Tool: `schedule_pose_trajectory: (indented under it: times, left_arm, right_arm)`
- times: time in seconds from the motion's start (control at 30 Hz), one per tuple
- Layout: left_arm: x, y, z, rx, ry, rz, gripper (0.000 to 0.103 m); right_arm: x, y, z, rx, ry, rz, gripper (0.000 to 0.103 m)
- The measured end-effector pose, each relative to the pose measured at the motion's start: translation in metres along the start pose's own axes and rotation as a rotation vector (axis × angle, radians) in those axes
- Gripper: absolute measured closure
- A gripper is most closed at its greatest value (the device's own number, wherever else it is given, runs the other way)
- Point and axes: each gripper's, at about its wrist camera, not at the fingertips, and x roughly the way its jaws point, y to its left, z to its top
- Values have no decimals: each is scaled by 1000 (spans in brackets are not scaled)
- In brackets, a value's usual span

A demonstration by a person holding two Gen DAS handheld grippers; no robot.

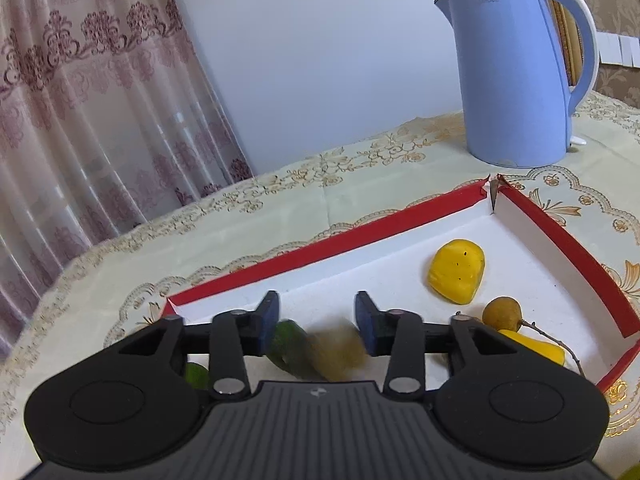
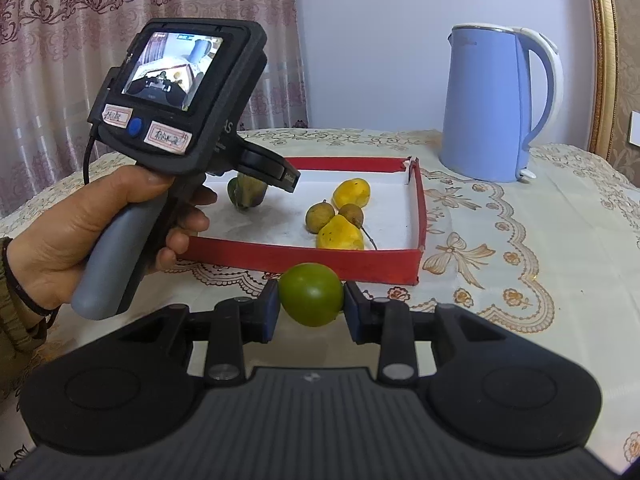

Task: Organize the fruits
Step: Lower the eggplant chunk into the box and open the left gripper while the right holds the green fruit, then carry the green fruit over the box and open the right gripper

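Item, left hand (image 2: 108, 220): wrapped around my left gripper's (image 1: 316, 322) grey handle, nose tipped down over the red tray (image 2: 304, 258); jaws released, a blurred green-brown fruit (image 1: 316, 350) loose between them, its long axis unclear. Item, tray centre: two yellow fruits (image 2: 352, 193), two small brown ones (image 2: 320, 217). Item, my right gripper (image 2: 310, 306): clenched on a round green fruit (image 2: 311, 294), just outside the tray's near wall.
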Motion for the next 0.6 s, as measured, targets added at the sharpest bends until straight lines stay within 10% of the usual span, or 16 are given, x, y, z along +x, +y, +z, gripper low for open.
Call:
schedule_pose_trajectory:
  times: [0.1,0.6]
  left_arm:
    - [-5,-1,0,8,-24,11,41]
    - [-46,44,-31,-40,-41,86,34]
  right_arm:
    - [0,0,0,0,0,-2,71]
    - [7,9,12,-24,-9,5,71]
